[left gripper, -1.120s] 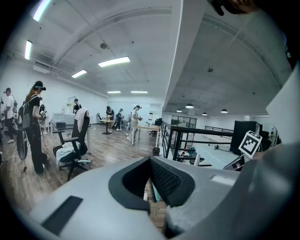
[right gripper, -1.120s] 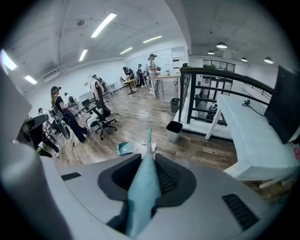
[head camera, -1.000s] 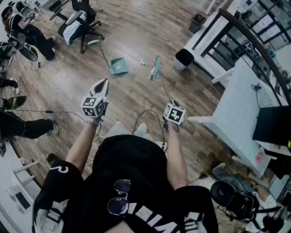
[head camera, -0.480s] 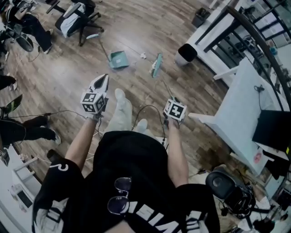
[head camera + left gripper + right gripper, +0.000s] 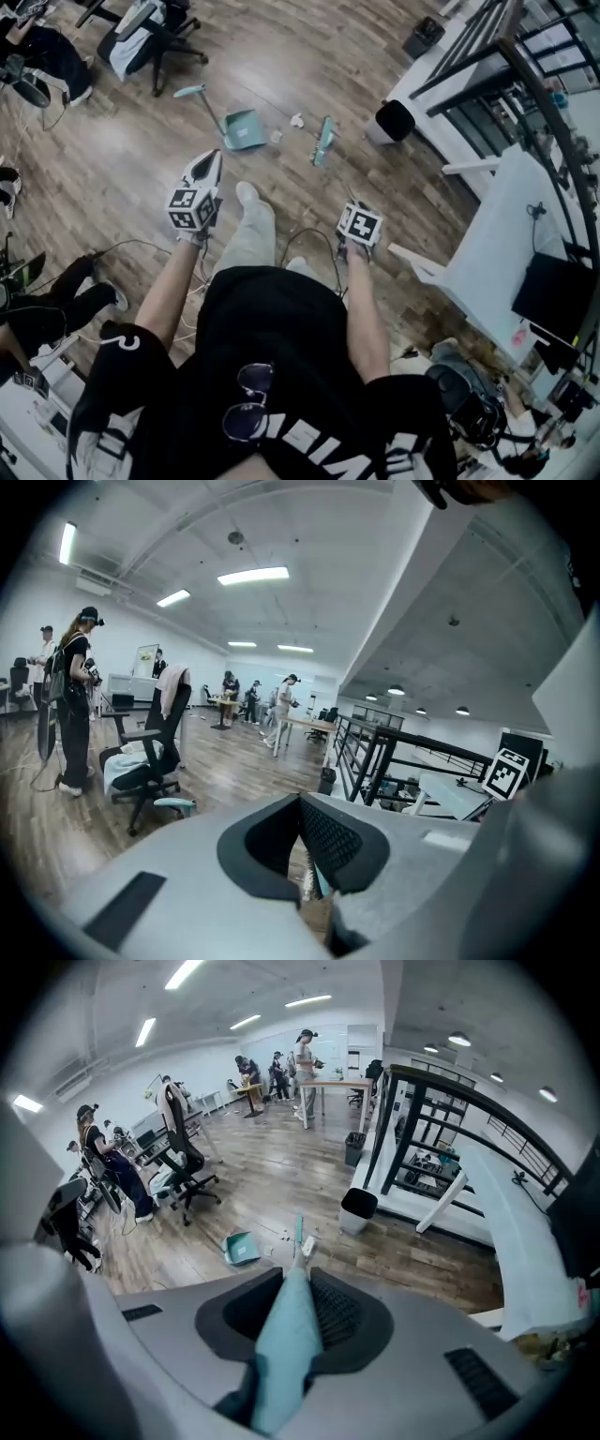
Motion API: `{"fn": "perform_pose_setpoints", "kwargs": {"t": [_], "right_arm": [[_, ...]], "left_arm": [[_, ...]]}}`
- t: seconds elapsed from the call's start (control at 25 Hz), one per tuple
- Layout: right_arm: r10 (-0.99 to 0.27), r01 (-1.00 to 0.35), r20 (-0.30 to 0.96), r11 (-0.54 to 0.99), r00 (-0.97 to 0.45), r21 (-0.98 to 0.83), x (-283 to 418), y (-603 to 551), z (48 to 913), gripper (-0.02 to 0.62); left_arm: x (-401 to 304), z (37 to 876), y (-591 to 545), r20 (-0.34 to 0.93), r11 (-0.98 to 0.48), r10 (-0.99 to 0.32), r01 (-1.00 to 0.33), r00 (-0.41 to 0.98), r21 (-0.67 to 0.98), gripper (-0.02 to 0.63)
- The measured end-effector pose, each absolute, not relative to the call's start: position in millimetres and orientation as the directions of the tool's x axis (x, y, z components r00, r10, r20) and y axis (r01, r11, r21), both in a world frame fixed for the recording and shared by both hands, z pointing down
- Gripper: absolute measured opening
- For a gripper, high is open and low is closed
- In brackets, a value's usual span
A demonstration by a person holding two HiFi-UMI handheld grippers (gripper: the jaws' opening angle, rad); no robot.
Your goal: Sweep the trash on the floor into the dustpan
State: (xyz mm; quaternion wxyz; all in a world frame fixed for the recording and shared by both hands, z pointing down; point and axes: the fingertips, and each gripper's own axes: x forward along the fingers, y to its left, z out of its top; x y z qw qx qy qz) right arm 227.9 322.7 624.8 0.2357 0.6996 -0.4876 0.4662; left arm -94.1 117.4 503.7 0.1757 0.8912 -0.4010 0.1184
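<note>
A teal dustpan (image 5: pixel 244 129) lies on the wood floor ahead, its long handle pointing away to the left; it also shows in the right gripper view (image 5: pixel 241 1247). Two white scraps of trash (image 5: pixel 297 120) lie between it and the teal broom head (image 5: pixel 323 141). My right gripper (image 5: pixel 354 211) is shut on the broom handle (image 5: pixel 286 1335), which runs forward down to the broom head (image 5: pixel 300 1235) on the floor. Held at waist height left of the broom, my left gripper (image 5: pixel 210 164) is shut and holds nothing (image 5: pixel 300 803).
A white waste bin (image 5: pixel 394 120) with a black liner stands right of the broom, by a black railing (image 5: pixel 525 75) and a white desk (image 5: pixel 497 253). An office chair (image 5: pixel 141 42) and seated people are at the far left. A cable (image 5: pixel 309 234) trails on the floor by my feet.
I have stepped forward, left foot leading, so the dustpan, trash and broom head sit nearer and more central. Both grippers keep their state; the right one still holds the broom handle.
</note>
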Motion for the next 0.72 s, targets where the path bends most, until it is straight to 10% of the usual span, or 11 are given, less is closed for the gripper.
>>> {"fn": "perform_pose_setpoints", "kwargs": {"t": [0.72], "right_arm": [[-0.354, -0.895, 0.926, -0.443, 0.13, -0.044, 192.3, 150.6, 650.5, 0.084]], "left_arm": [[-127.8, 569.0, -56.2, 0.423, -0.58, -0.624, -0.752, 0.658, 0.315, -0.002]]}}
